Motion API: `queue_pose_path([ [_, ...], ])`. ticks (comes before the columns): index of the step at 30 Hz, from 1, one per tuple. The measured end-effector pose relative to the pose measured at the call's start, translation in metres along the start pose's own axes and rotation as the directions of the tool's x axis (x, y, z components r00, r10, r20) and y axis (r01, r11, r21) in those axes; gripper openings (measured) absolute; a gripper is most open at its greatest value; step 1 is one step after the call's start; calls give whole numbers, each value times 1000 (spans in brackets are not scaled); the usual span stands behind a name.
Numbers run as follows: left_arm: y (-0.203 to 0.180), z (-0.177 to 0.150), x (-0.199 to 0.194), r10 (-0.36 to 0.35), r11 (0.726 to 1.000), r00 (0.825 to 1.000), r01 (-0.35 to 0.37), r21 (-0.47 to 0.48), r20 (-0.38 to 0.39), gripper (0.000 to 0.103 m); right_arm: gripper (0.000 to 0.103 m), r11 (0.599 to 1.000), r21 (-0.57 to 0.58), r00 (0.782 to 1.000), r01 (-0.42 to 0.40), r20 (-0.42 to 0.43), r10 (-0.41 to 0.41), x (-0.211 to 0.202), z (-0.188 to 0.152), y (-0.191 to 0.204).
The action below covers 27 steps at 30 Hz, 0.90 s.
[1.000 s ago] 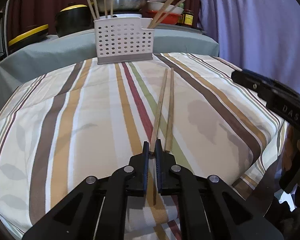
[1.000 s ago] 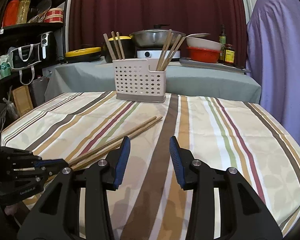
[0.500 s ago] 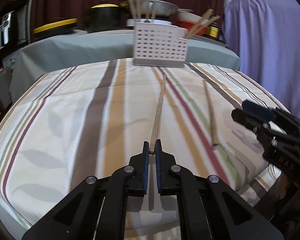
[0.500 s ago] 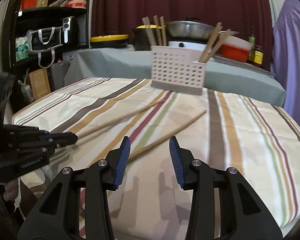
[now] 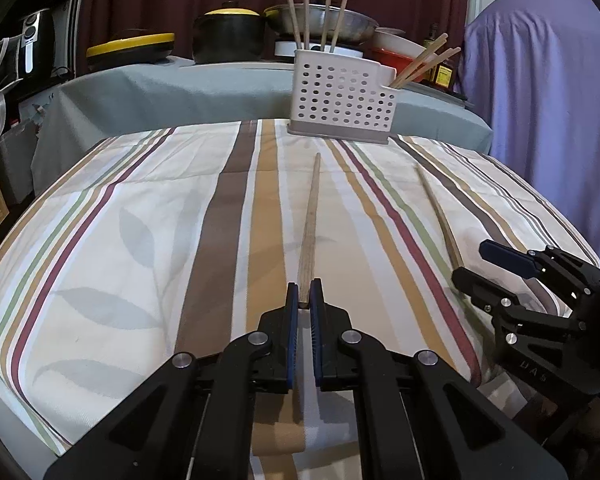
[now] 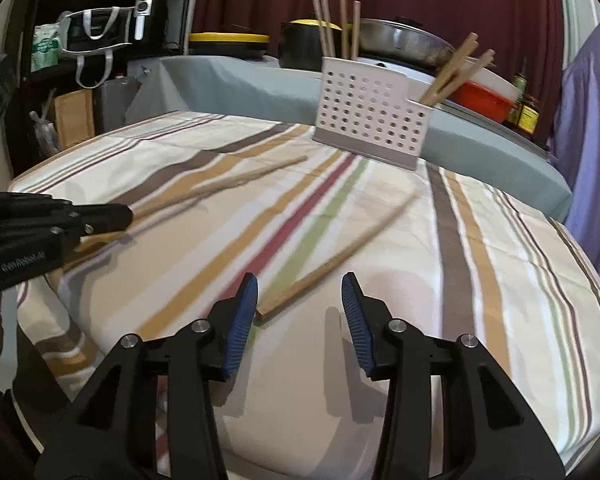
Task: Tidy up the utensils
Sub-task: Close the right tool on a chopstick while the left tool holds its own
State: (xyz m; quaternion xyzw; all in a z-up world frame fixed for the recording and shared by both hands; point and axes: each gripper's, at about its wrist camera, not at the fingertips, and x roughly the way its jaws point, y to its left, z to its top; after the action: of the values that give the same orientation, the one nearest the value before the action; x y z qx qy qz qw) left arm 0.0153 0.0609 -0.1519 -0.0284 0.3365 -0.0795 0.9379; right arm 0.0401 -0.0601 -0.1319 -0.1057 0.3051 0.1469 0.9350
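Note:
My left gripper (image 5: pixel 305 292) is shut on the near end of a wooden chopstick (image 5: pixel 310 216), which points toward the white perforated utensil holder (image 5: pixel 342 98) at the far side of the striped table. A second chopstick (image 6: pixel 336 258) lies flat on the cloth. Its near end sits just ahead of my right gripper (image 6: pixel 300 294), close to the left finger. The right jaws are opening and press on nothing. In the left wrist view the right gripper (image 5: pixel 500 268) hovers at the second chopstick's (image 5: pixel 440 216) near end. The holder has several chopsticks standing in both compartments.
Behind the striped tablecloth (image 5: pixel 140 240) runs a grey-covered counter (image 5: pixel 160 88) with black and yellow pots, a steel wok, a red bowl and jars. A purple-draped object (image 5: pixel 540 80) stands at the right. Shelves with bags and an appliance (image 6: pixel 100 32) are at the left.
The left gripper swung its held chopstick away from the other one, so the pair now lies apart. The right gripper came down toward the loose chopstick's near end and its jaws widened.

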Motion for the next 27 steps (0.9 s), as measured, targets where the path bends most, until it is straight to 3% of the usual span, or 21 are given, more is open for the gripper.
queue_pose_path([
  [6, -5, 0, 1, 0, 1000, 1000, 1, 6, -4, 6, 41, 999, 37, 999, 39, -20, -38, -5, -8, -22],
  [10, -9, 1, 2, 3, 1000, 1000, -2, 12, -6, 6, 30, 997, 72, 999, 39, -29, -37, -7, -11, -36],
  [14, -13, 1, 3, 4, 1000, 1000, -4, 22, -4, 6, 27, 996, 90, 999, 27, -24, -25, -8, -13, -40],
  [23, -18, 0, 7, 11, 1000, 1000, -11, 25, -5, 6, 7, 992, 124, 999, -3, -44, 9, -4, -17, -46],
  [27, -18, -1, 8, 11, 1000, 1000, -11, 20, -8, 6, 6, 991, 136, 999, -10, -39, 15, -5, -17, -47],
])
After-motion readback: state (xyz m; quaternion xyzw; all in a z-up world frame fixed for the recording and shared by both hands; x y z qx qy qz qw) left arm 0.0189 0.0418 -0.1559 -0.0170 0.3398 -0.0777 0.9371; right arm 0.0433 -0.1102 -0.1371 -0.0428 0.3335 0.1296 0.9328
